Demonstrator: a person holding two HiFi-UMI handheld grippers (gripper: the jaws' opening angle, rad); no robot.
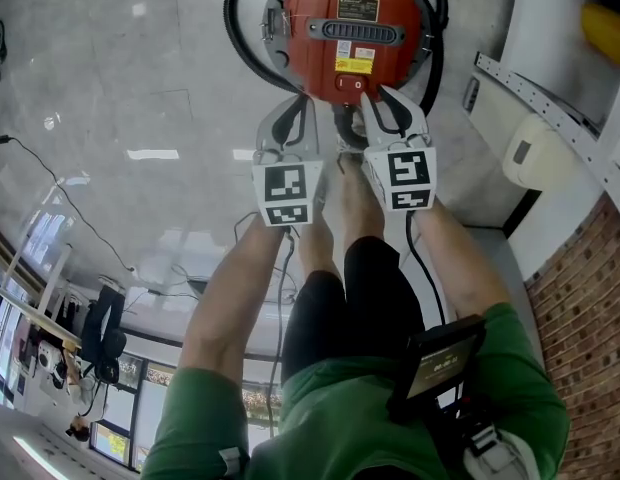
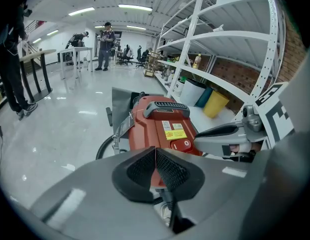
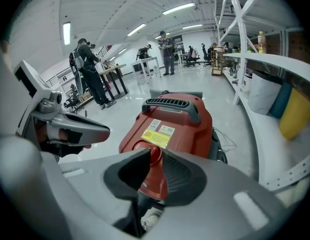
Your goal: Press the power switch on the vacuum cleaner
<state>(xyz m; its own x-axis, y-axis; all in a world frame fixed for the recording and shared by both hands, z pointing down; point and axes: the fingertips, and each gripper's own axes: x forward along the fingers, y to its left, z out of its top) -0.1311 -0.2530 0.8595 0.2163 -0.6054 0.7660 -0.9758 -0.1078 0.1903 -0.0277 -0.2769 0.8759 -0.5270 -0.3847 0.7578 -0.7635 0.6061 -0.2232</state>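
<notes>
A red vacuum cleaner with a black handle and a yellow label stands on the glossy floor at the top of the head view. Its red power switch sits on the near edge of the top. My left gripper hovers just left of the switch, its pads pressed together on nothing. My right gripper is at the switch's right side, jaws a narrow gap apart. The red switch housing shows in that gap. I cannot tell whether the tips touch it.
A black hose loops round the vacuum. White shelving with a white canister and a brick wall lie to the right. The person's feet are below the grippers. People stand far off.
</notes>
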